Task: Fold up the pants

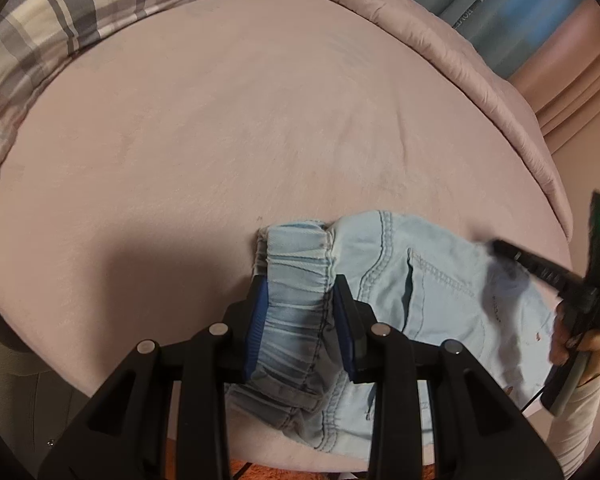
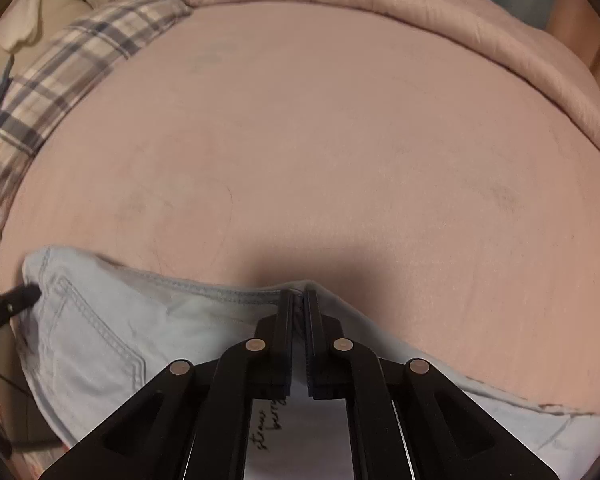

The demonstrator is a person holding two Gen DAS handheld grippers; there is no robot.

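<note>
Pants (image 1: 412,280) lying bunched at near edge of pink bed (image 1: 260,120), pale denim, elastic waistband doubled at left, back pocket up. Not yet a tidy fold, judging by the loose heap: legs still to be laid out and stacked. Left gripper (image 1: 300,296) set narrow around waistband, pads touching its 2 sides. Right gripper (image 2: 299,300) pinched nearly closed on a seam edge of the pants. Beyond, plaid blanket (image 1: 60,12) at far left, quilt (image 1: 440,52) far right.
</note>
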